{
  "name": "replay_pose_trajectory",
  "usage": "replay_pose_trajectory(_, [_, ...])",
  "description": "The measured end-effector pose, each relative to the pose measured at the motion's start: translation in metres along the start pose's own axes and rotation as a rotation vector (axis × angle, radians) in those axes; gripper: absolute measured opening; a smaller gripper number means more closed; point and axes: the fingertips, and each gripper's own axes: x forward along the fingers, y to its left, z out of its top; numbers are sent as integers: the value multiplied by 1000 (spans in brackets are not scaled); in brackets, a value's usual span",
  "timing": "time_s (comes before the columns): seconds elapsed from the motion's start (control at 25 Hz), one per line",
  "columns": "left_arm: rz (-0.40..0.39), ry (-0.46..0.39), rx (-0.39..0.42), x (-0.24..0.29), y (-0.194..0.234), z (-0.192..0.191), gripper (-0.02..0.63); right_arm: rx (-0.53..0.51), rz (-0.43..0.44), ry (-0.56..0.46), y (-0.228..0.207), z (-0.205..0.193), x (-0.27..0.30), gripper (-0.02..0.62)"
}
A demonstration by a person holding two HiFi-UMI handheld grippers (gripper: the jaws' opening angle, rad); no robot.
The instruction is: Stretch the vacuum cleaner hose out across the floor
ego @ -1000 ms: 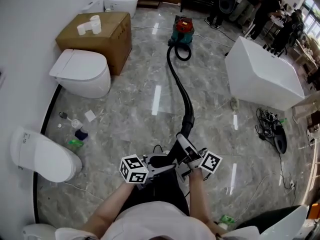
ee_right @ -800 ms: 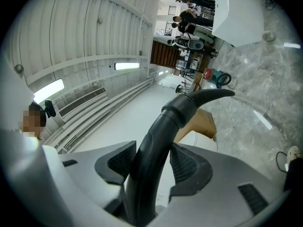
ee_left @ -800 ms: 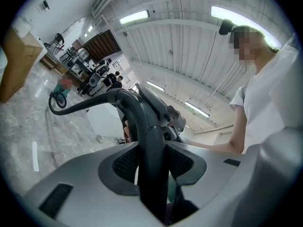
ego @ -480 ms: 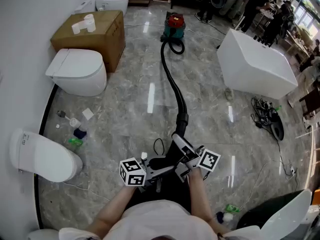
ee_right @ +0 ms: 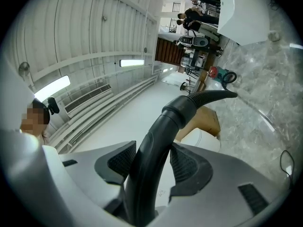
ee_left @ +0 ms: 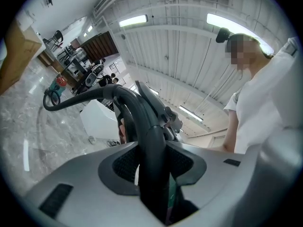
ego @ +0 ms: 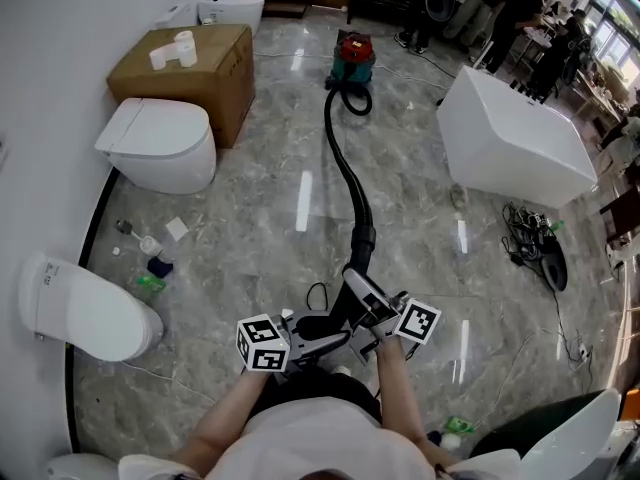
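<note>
A red and green vacuum cleaner [ego: 352, 56] stands far off on the marble floor. Its black hose [ego: 346, 173] runs from a small loop at the machine toward me in a gentle curve and ends in a rigid black handle tube [ego: 352, 288]. My left gripper [ego: 328, 342] is shut on the near end of that tube [ee_left: 150, 148], which fills the gap between its pads. My right gripper [ego: 366, 306] is shut on the tube [ee_right: 154, 155] a little farther along, just behind the hose cuff [ee_right: 182, 109]. Both grippers point roughly level, and the tube is held off the floor.
Two white toilets [ego: 160, 146] [ego: 80, 313] and a cardboard box [ego: 190, 68] line the left wall. A white bathtub [ego: 510, 138] stands at the right, with a cable tangle [ego: 535, 243] beside it. Small bottles [ego: 150, 268] lie on the floor at the left. People stand at the far back.
Both grippers have drawn back a little toward me with the handle tube. Their grips look the same, and the vacuum cleaner has stayed where it was.
</note>
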Motion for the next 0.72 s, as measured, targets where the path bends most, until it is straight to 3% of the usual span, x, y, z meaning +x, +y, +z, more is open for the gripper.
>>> replay_pose_trajectory(0.72, [-118, 47, 8, 59, -71, -40, 160, -31, 25, -13, 36, 9, -92, 224])
